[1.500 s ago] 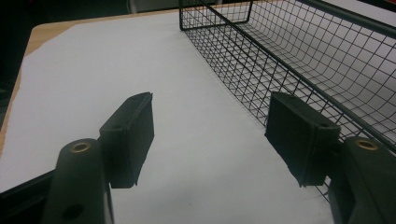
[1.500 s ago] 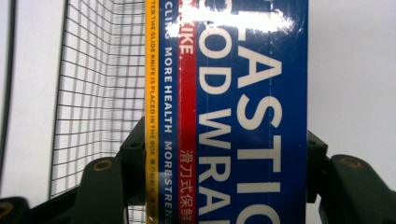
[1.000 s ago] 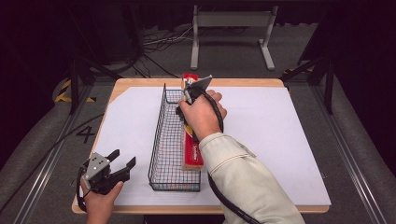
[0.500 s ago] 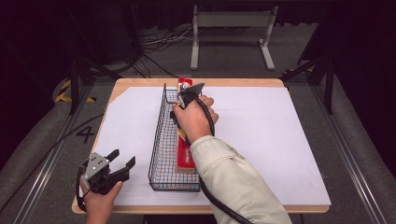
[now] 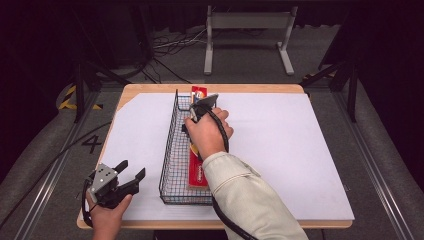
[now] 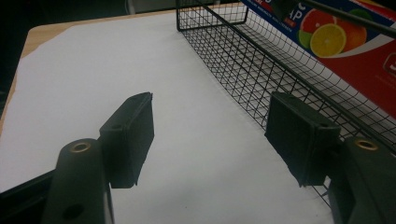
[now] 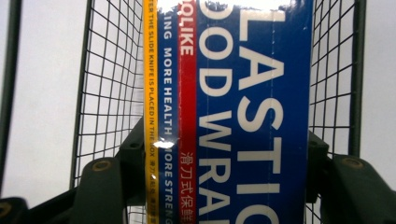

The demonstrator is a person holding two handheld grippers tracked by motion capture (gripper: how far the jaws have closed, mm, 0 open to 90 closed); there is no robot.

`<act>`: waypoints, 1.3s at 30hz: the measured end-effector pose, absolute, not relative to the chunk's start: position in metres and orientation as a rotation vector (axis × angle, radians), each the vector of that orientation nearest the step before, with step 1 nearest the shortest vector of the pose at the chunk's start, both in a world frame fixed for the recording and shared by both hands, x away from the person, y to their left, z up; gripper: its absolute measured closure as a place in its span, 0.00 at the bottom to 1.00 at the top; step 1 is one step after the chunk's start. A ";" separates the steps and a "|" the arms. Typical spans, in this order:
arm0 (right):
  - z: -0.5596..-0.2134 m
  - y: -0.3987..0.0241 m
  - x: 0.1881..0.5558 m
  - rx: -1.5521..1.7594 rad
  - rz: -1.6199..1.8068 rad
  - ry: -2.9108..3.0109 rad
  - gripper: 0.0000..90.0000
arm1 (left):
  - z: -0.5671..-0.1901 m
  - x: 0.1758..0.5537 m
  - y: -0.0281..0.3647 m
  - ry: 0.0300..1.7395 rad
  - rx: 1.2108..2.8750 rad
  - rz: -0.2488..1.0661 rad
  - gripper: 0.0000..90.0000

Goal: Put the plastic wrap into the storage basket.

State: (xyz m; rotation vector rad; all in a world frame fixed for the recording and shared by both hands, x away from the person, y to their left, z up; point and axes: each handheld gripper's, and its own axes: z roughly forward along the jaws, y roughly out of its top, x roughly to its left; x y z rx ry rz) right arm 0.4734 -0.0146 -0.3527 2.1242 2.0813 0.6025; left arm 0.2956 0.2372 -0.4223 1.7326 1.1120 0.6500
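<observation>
One wooden table [image 5: 150,92], topped by a white sheet [image 5: 280,145]. One long black wire basket [image 5: 172,150] lying lengthwise on the sheet. One plastic wrap box [image 5: 197,170], red and blue, lying inside the basket along its length, far end at the far rim. Right gripper [image 5: 194,116]: jaws closed against both long sides of the box, over the basket's far half. Left gripper [image 5: 131,171]: jaws spread wide, holding nothing, at the near left table edge beside the basket.

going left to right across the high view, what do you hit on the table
left gripper held open at the near-left corner → black wire basket → plastic wrap box lying in the basket → right gripper closed on the box → bare white sheet covering the table
</observation>
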 end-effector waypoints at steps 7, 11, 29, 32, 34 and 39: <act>-0.369 -0.018 0.475 2.177 0.576 2.070 0.44 | -0.422 0.295 0.238 1.118 1.729 0.650 0.36; -0.374 -0.017 0.476 2.182 0.559 2.068 0.44 | -0.423 0.296 0.238 1.116 1.733 0.649 0.36; -0.382 -0.005 0.475 2.211 0.387 2.101 0.43 | -0.423 0.296 0.238 1.115 1.736 0.652 0.36; -0.382 -0.004 0.475 2.210 0.386 2.104 0.42 | -0.423 0.296 0.237 1.117 1.734 0.652 0.36; -0.381 -0.004 0.475 2.195 0.372 2.104 0.41 | -0.423 0.296 0.237 1.117 1.733 0.651 0.36; -0.371 -0.005 0.474 2.183 0.436 2.106 0.40 | -0.423 0.296 0.237 1.117 1.734 0.654 0.36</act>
